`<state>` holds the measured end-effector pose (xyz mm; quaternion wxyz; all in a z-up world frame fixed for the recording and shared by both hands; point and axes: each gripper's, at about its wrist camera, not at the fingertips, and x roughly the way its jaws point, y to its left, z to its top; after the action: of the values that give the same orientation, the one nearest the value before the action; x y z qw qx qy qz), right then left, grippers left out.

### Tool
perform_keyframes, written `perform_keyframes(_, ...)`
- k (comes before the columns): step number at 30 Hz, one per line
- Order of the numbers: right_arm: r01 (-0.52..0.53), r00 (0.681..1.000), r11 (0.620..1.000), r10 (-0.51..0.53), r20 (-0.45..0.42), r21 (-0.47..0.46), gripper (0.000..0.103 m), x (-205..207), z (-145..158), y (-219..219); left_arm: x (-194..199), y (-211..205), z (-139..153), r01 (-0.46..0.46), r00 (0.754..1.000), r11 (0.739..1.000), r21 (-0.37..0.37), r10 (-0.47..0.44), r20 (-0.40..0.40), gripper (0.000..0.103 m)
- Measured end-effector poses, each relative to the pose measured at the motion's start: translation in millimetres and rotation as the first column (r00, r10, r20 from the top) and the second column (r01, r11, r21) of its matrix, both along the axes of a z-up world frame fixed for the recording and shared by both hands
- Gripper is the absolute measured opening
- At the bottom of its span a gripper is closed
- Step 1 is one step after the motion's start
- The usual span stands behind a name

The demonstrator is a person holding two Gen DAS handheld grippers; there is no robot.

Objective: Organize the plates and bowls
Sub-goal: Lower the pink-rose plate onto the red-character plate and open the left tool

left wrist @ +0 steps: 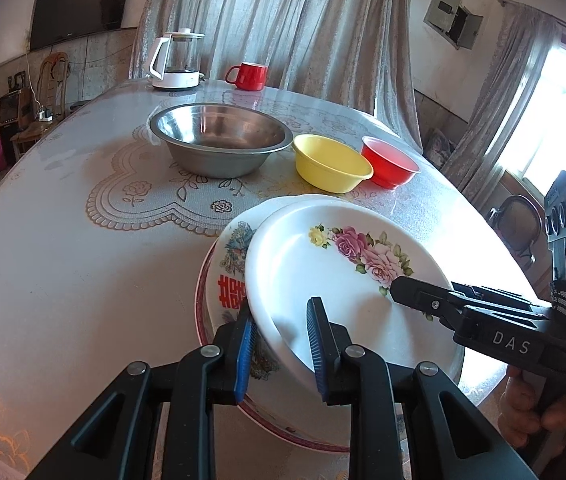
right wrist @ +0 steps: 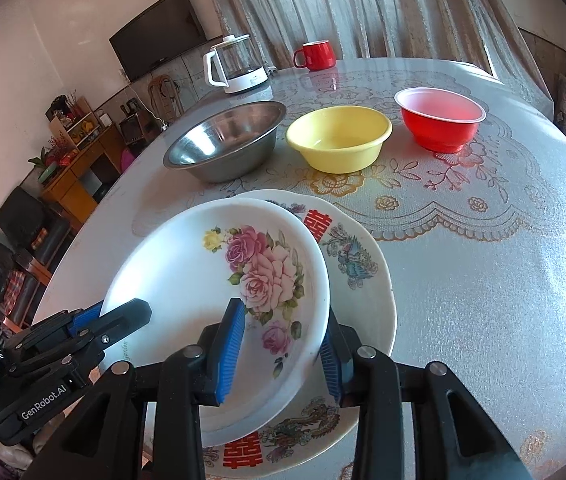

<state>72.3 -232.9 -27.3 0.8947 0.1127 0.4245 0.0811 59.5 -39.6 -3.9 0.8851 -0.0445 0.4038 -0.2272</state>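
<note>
A white plate with pink roses point(left wrist: 323, 272) point(right wrist: 187, 272) is held tilted just over a larger plate with red characters and a bird pattern point(left wrist: 231, 292) point(right wrist: 355, 264), which lies on the table. My left gripper point(left wrist: 281, 352) is shut on the rose plate's near-left rim, one blue pad inside and one outside. My right gripper point(right wrist: 279, 360) is shut on its near-right rim in the same way. Each gripper shows in the other's view: the right gripper point(left wrist: 403, 294) and the left gripper point(right wrist: 119, 314). Most of the larger plate is hidden under the rose plate.
Behind the plates stand a steel bowl point(left wrist: 219, 140) point(right wrist: 223, 144), a yellow bowl point(left wrist: 331, 164) point(right wrist: 339, 140) and a red bowl point(left wrist: 389, 162) point(right wrist: 439, 120) in a row. A glass kettle point(left wrist: 175, 62) and a red mug point(left wrist: 249, 76) sit at the round table's far edge.
</note>
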Motion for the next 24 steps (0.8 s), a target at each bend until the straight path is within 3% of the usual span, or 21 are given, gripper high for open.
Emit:
perform_keyframes(12,0.004,1.0,0.999,-0.004,0.002,-0.054,0.037,-2.3,-0.2,1.2,-4.0,-2.3,0.8,0.001,1.0,1.0,0.026,-0.001,0.012,0.028)
perform_keyframes(18,0.012,1.0,0.997,-0.011,0.01,-0.07,0.037,-3.9,1.0,2.4,-6.5,-9.3,0.6,0.013,0.999,0.998,0.064,-0.015,0.038,0.034)
perform_keyframes(24,0.027,0.999,0.996,-0.025,0.022,-0.088,0.037,-7.5,3.8,1.1,-5.5,-5.6,1.8,0.021,1.0,0.999,0.033,-0.021,0.012,0.04)
